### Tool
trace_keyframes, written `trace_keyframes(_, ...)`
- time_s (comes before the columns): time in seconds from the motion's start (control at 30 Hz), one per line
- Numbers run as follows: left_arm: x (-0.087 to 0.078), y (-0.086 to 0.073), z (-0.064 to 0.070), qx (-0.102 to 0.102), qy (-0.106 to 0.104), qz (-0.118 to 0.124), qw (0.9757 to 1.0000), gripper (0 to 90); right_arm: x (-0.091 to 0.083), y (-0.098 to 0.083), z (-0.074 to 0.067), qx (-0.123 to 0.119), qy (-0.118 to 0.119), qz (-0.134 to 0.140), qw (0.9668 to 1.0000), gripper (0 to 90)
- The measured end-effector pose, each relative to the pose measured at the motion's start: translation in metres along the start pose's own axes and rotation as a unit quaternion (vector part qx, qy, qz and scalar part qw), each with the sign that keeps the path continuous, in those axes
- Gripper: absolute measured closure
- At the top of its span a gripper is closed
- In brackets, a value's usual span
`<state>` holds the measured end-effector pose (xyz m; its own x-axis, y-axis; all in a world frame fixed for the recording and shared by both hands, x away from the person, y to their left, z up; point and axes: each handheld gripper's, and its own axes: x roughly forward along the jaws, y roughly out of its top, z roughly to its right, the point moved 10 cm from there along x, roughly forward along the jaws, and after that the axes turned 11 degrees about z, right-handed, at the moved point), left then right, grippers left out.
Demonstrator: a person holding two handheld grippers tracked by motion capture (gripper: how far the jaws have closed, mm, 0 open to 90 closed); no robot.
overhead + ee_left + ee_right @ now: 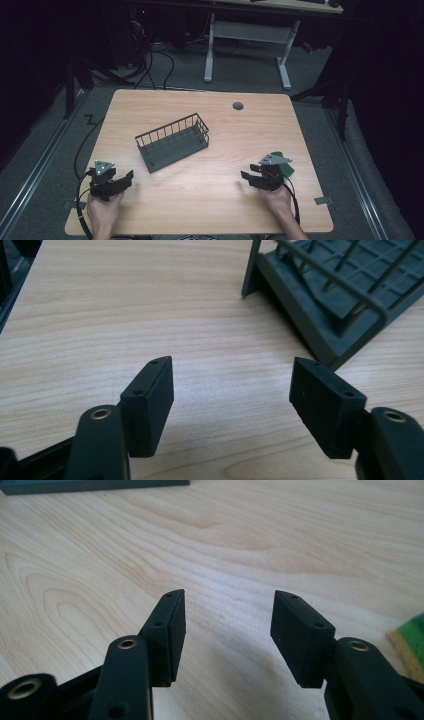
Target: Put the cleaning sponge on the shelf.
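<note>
Now, taking the wire basket [172,142] as our landmark, we hold our left gripper [131,176] low over the table [200,200], near the basket's near-left corner, pointed toward it. Its jaws stand wide apart with only bare wood between them, and in the left gripper view that basket corner [325,295] sits just beyond the pads. The basket itself rests empty at the middle of the table, turned at a slant. Well to the right of the basket we hold our right gripper [244,176], its jaws parted to a middling gap, nothing between them. A green sponge [283,164] lies just beside it, on the side away from the basket.
</note>
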<state>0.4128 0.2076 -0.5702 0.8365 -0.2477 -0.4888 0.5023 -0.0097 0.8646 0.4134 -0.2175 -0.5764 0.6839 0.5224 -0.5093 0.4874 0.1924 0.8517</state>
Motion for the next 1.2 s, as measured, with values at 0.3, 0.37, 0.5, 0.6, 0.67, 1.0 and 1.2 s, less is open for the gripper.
trace_keyframes(0.3, -0.007, 0.025, 0.016, -0.012, -0.024, 0.018, 0.9995, 37.5, -0.002, 0.037, -0.007, 0.001, 0.013, 0.029, 0.9995, 52.4)
trace_keyframes(0.37, -0.007, 0.031, 0.019, -0.010, -0.024, 0.020, 0.9995, 37.5, 0.000, 0.046, -0.010, -0.002, 0.019, 0.031, 0.9993, 53.0)
trace_keyframes(0.5, -0.008, 0.044, 0.024, -0.012, -0.030, 0.026, 0.9992, 37.1, 0.007, 0.065, -0.015, -0.007, 0.030, 0.034, 0.9990, 53.8)
trace_keyframes(0.6, -0.008, 0.053, 0.028, -0.014, -0.037, 0.027, 0.9988, 37.0, 0.013, 0.079, -0.018, -0.008, 0.038, 0.033, 0.9987, 54.1)
trace_keyframes(0.67, -0.008, 0.059, 0.032, -0.016, -0.042, 0.029, 0.9986, 37.0, 0.017, 0.088, -0.020, -0.011, 0.043, 0.031, 0.9985, 54.3)
trace_keyframes(1.0, 0.003, 0.080, 0.040, -0.021, -0.045, 0.024, 0.9985, 39.8, 0.045, 0.134, -0.025, -0.013, 0.056, 0.027, 0.9980, 58.3)
trace_keyframes(1.2, 0.013, 0.087, 0.042, -0.024, -0.046, 0.017, 0.9985, 40.1, 0.067, 0.149, -0.030, -0.015, 0.060, 0.017, 0.9980, 60.9)
